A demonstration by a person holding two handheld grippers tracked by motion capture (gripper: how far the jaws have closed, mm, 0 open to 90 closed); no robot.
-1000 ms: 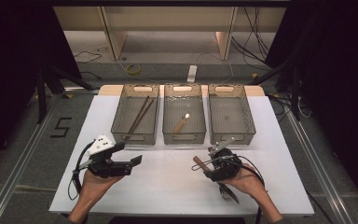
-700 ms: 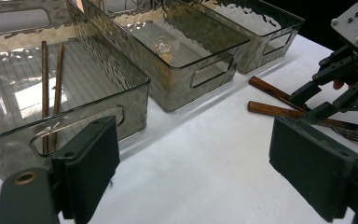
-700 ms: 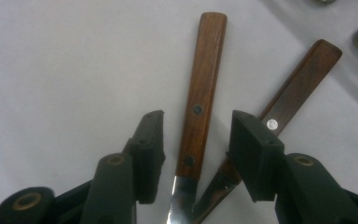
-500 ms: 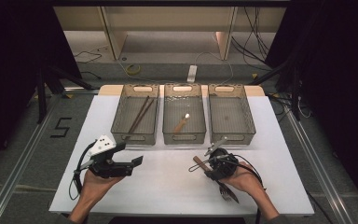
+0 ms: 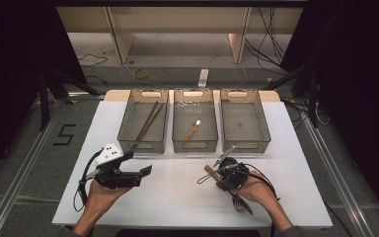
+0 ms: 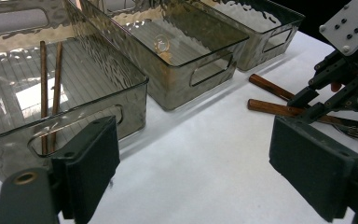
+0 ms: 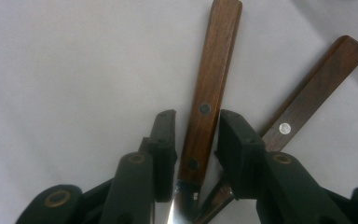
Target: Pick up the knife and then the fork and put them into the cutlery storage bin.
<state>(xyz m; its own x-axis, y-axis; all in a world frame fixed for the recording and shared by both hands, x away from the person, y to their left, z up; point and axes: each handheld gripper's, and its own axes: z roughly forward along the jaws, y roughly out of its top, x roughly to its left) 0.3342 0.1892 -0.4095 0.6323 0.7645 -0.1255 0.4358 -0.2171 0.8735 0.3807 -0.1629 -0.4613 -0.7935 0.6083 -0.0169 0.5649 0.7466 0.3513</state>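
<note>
right gripper [image 7: 196, 135] jaws just closing around wooden-handled utensil [image 7: 209, 79]; second handle [image 7: 307, 98] alongside.

Black left claw [image 5: 145, 171] with grey screw-dotted plate, black right claw [image 7: 196, 140], trailing cables

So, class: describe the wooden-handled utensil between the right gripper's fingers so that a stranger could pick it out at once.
Start at the white table, in front of the right-hand clear grey plastic bin, where two brown wooden-handled metal utensils lie side by side. It is the handle bracketed by the right gripper, whose fingers have just been closing. Its neighbour lies outside them, angled away.
</note>
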